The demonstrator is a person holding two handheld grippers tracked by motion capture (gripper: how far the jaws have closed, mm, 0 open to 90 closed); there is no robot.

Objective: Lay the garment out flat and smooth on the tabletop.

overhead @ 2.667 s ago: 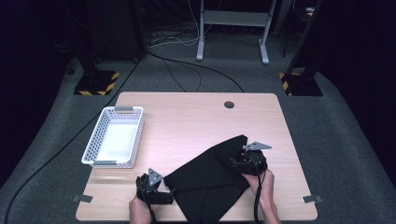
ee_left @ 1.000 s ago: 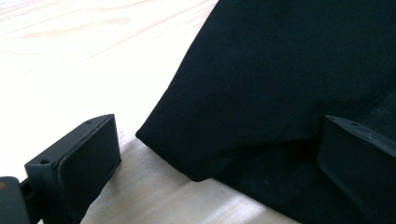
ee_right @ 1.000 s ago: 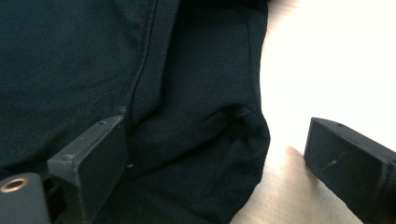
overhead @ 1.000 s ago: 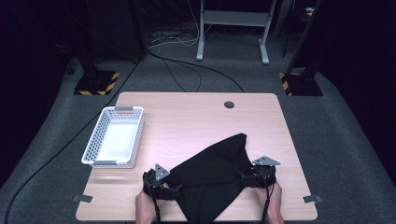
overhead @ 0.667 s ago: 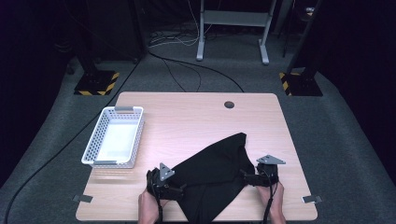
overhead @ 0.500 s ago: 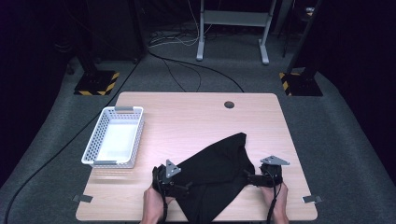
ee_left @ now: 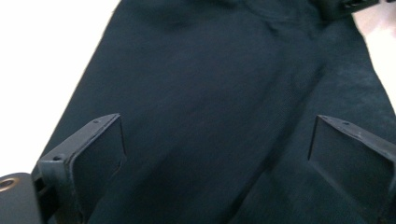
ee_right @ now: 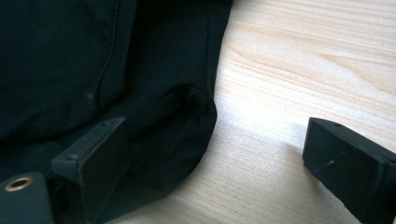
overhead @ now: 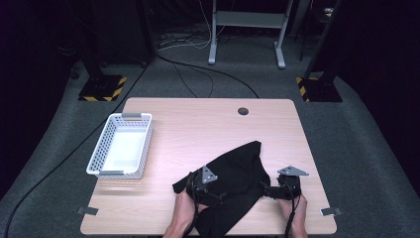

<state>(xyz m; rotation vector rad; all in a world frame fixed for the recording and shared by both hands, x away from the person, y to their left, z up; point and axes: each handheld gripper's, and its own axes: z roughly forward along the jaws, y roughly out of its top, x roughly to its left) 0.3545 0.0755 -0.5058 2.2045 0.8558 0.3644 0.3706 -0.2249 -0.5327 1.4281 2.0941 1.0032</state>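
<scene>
I have the black cloth (overhead: 233,183) lying on the near part of the tabletop (overhead: 198,124), between my two hands. My left gripper (overhead: 205,186) sits over its left portion; in the left gripper view the fabric spreads under and between both fingers (ee_left: 93,158), which stand wide apart and hold nothing. My right gripper (overhead: 270,191) is at the cloth's right edge, also spread wide with nothing held: in the right gripper view one finger (ee_right: 95,158) is over the hem while the other is over bare wood. Compared with half a second ago, both grippers have shifted slightly inward and the cloth keeps much the same outline. The cloth is dark, matte, rumpled, tapering to a point toward the far side, with a seam and a rounded folded corner. A white basket (overhead: 121,146) stands well apart at the left
</scene>
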